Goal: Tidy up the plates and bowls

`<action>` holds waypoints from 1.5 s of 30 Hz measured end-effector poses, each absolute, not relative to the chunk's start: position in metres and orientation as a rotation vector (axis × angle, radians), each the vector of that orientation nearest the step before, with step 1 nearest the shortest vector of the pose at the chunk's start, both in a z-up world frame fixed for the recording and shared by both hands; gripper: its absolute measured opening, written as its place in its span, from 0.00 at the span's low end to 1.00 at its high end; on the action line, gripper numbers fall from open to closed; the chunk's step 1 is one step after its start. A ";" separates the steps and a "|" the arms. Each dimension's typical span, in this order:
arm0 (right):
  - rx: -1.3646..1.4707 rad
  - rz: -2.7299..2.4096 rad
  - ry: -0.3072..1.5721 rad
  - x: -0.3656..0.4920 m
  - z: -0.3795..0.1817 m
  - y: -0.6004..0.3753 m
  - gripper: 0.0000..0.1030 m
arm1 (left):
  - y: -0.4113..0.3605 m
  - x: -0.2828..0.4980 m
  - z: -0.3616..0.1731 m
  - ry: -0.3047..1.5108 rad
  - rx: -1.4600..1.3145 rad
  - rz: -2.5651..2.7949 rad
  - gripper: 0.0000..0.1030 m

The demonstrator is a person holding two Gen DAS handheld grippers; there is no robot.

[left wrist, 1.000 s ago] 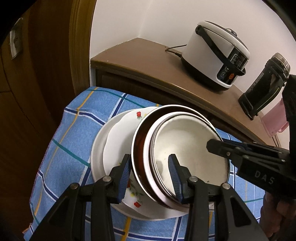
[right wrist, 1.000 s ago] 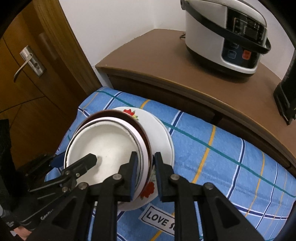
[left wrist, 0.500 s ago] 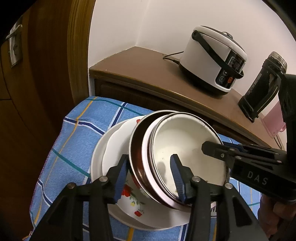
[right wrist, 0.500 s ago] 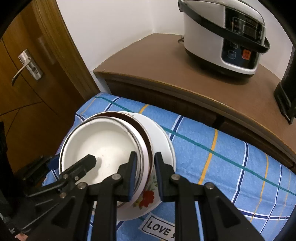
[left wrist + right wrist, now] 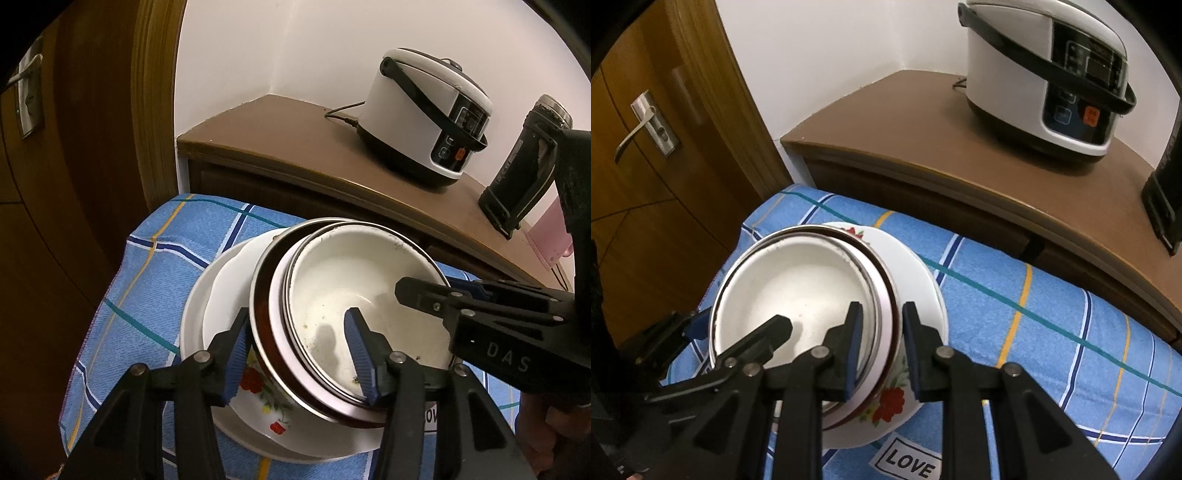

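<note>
**Bowls nested on a plate, both grippers at the rims**

Bowls sit one inside another on a blue checked tablecloth (image 5: 1052,332). At the bottom lies a wide white plate (image 5: 199,306). On it stands a flowered bowl (image 5: 890,402) with red flowers on its outer wall. Inside that one is a bowl with a dark brown rim (image 5: 258,317), and the innermost is a white enamel bowl (image 5: 354,273) with a thin metal edge. The inner bowls lean a little to one side and do not sit level.

The left gripper (image 5: 295,354) straddles the near side of the stack. One blue pad is outside the brown rim and the other is inside the white enamel bowl. Its jaws are opening, and both pads stand clear of the walls, so it is released.

The right gripper (image 5: 881,350) straddles the opposite side of the stack, with 1 finger inside the white enamel bowl and 1 outside, next to the flowered bowl. Its jaws are also opening. The gap is narrow, and small slits of space show at both pads, so the rims are between them but not clamped.

Behind the table, a rice cooker (image 5: 424,114) stands on a brown cabinet (image 5: 923,122), and a wooden door (image 5: 646,166) is at the left.
</note>
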State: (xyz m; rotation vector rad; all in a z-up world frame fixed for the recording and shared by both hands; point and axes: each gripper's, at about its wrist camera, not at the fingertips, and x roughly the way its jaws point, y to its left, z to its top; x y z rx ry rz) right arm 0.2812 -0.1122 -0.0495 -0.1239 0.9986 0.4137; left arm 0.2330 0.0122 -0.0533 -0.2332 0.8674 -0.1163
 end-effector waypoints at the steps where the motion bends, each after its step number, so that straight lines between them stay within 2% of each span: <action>1: -0.125 0.416 1.000 0.281 -0.049 -0.112 0.22 | 0.012 0.233 -0.053 0.868 -0.232 -0.116 0.52; 7: -0.145 0.425 0.982 0.277 -0.050 -0.111 0.24 | 0.010 0.229 -0.051 0.867 -0.211 -0.102 0.54; 8: -0.141 0.423 0.970 0.277 -0.051 -0.112 0.26 | 0.009 0.227 -0.050 0.860 -0.202 -0.096 0.55; 11: -0.122 0.404 0.908 0.271 -0.045 -0.122 0.45 | 0.009 0.219 -0.042 0.813 -0.153 -0.054 0.61; 17: -0.090 0.367 0.763 0.238 -0.022 -0.146 0.64 | 0.004 0.194 -0.018 0.698 -0.105 -0.029 0.64; 22: -0.098 0.296 0.615 0.190 0.001 -0.168 0.75 | -0.005 0.169 0.002 0.606 -0.095 -0.058 0.66; 23: -0.100 0.283 0.594 0.182 0.005 -0.172 0.77 | -0.007 0.167 0.004 0.596 -0.094 -0.060 0.69; 26: -0.105 0.257 0.543 0.162 0.014 -0.183 0.79 | -0.012 0.156 0.011 0.567 -0.104 -0.077 0.73; 32: -0.093 0.224 0.469 0.133 0.030 -0.200 0.85 | -0.025 0.140 0.019 0.557 -0.102 -0.097 0.73; 45: -0.094 0.187 0.406 0.095 0.046 -0.227 0.90 | -0.050 0.115 0.031 0.522 -0.095 -0.135 0.74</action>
